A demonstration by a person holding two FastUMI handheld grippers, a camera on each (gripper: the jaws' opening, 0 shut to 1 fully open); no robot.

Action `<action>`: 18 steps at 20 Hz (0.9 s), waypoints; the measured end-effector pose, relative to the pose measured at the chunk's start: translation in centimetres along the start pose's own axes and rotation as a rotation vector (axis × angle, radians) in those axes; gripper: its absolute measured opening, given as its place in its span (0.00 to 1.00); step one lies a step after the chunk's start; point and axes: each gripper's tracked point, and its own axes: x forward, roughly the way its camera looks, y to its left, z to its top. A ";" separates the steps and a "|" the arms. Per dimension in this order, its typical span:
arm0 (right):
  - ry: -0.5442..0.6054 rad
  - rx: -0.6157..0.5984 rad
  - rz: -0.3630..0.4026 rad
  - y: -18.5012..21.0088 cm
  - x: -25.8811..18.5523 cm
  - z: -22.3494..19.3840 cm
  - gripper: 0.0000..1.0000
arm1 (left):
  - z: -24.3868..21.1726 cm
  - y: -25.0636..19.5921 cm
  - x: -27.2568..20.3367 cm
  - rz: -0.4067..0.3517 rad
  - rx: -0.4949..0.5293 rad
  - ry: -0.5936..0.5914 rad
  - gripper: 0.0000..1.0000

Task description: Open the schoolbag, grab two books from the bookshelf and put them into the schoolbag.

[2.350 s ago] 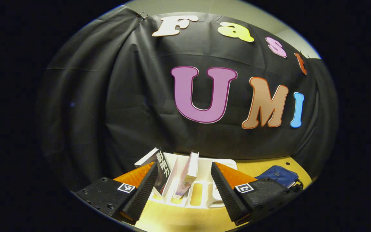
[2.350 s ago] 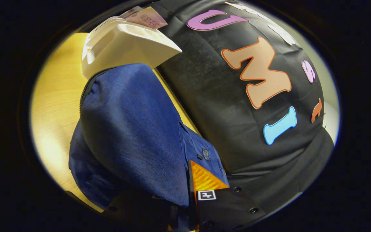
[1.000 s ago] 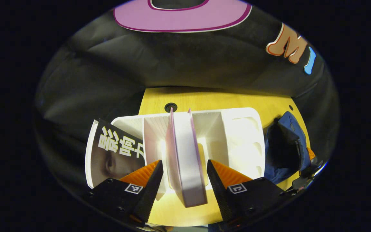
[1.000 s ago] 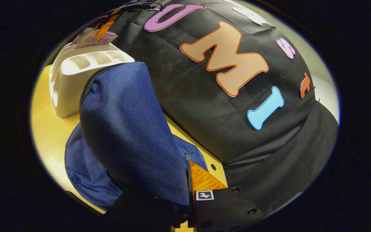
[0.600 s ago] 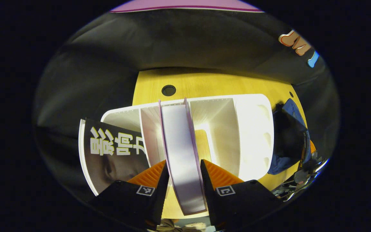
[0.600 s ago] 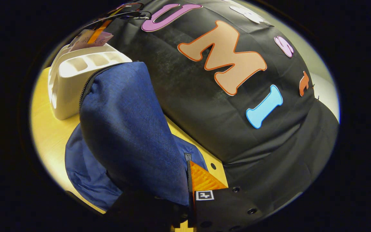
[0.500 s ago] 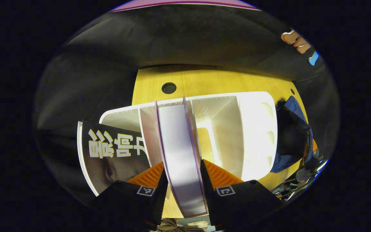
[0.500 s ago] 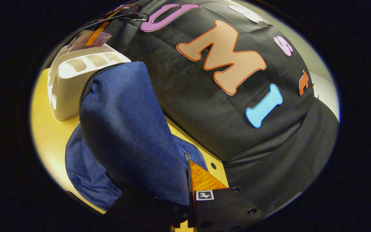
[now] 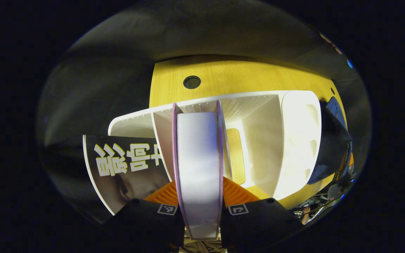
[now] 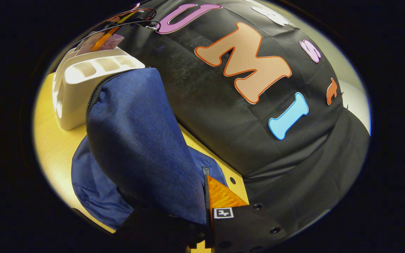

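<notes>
Left gripper (image 9: 198, 196) clamped on pink book (image 9: 198, 168) standing in white shelf (image 9: 294, 140); black book (image 9: 125, 165) leaning left. Right gripper (image 10: 202, 207) pinching blue bag (image 10: 142, 140) flap, right of shelf.

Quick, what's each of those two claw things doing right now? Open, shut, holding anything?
Left gripper: closed on the pink-edged book standing in the white bookshelf.
Right gripper: closed on the blue schoolbag flap, holding it up.

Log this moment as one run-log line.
left gripper: shut on pink book in bookshelf | right gripper: holding schoolbag flap up
</notes>
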 end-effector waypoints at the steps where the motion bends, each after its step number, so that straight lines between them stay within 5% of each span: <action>1: 0.000 0.000 0.000 0.0 0.0 -0.1 0.09 | -0.2 -0.1 -0.1 0.005 -0.010 0.014 0.37; 9: -0.004 0.022 0.000 -0.2 -0.6 -0.1 0.09 | -3.2 -2.1 -2.6 -0.039 -0.128 0.073 0.36; 18: -0.015 0.056 0.018 -0.8 -1.5 -0.1 0.09 | -7.7 -1.6 -10.3 0.033 -0.132 0.041 0.36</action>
